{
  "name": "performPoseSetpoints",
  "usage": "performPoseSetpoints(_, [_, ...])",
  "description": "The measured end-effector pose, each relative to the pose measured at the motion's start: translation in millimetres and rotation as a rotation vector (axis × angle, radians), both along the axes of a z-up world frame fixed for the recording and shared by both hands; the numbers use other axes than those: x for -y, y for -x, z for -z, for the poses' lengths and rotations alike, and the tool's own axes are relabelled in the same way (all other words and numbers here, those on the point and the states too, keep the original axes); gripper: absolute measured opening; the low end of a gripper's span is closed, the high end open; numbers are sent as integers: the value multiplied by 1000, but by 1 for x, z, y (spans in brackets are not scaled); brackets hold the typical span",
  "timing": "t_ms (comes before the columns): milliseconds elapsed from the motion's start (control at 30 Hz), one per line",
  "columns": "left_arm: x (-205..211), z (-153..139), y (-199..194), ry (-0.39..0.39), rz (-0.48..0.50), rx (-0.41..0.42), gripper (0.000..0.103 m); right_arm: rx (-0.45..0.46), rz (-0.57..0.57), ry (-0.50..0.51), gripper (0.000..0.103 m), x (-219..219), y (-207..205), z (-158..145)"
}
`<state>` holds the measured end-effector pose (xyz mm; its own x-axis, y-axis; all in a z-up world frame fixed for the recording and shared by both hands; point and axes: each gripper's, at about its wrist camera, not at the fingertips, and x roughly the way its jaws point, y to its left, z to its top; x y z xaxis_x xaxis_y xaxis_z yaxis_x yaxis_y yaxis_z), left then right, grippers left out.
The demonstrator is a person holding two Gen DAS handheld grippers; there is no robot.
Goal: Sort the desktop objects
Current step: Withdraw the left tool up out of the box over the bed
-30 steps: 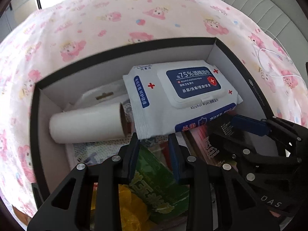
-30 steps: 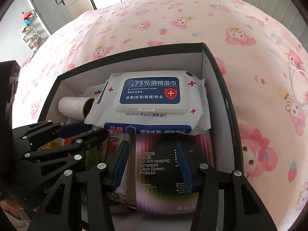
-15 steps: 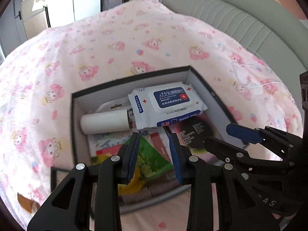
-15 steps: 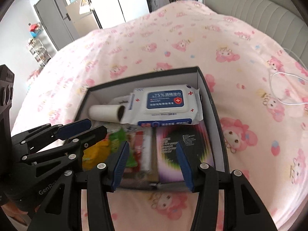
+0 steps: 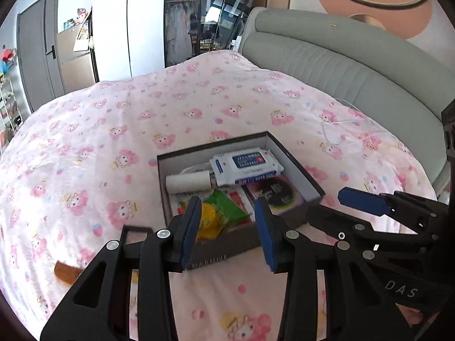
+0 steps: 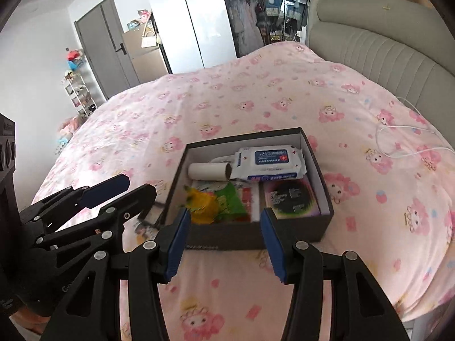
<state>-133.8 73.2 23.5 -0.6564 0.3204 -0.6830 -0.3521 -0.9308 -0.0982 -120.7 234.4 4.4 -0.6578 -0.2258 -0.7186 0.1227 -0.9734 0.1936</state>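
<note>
Lettering "DAS" marks the right gripper (image 5: 369,213) at the left wrist view's edge. The left gripper (image 5: 227,227) has just been opening; nothing sits between its spread jaws. Beyond lies the dark box (image 5: 310,183) on the pink bedspread (image 5: 113,130), holding a wipes pack (image 5: 244,164).

Right wrist view: "75%" shows on the wipes pack (image 6: 270,160), beside a white roll (image 6: 209,170); the gripper's jaws stand apart, empty.

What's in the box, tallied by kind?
Alcohol wipes pack: 1
White roll: 1
Screen protector package: 1
Green snack packet: 1
Yellow item, blurred: 1
Total clearly visible in the box: 5; flat items underneath unclear.
</note>
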Motion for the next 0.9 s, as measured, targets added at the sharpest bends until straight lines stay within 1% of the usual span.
performPoseSetpoints(167, [20, -3, -36, -13, -31, -6, 39, -6, -12, 36, 47, 15, -32, -1])
performPoseSetpoints(300, [38, 4, -62, -24, -58, 23, 39, -5, -57, 56, 47, 31, -53, 1])
performPoseSetpoints(400, [52, 7, -80, -9, -79, 24, 39, 2, -92, 66, 47, 46, -64, 6])
performPoseSetpoints(533, [71, 12, -93, -8, -129, 39, 39, 1, -137, 64, 47, 67, -75, 11])
performPoseSetpoints(667, [89, 19, -101, -15, -174, 51, 39, 14, -175, 73, 48, 84, -76, 17])
performPoseSetpoints(767, [100, 23, -104, -20, -194, 57, 39, 26, -198, 77, 48, 94, -75, 22])
performPoseSetpoints(900, [116, 28, -105, -31, -221, 60, 39, 33, -225, 56, 47, 110, -72, 25])
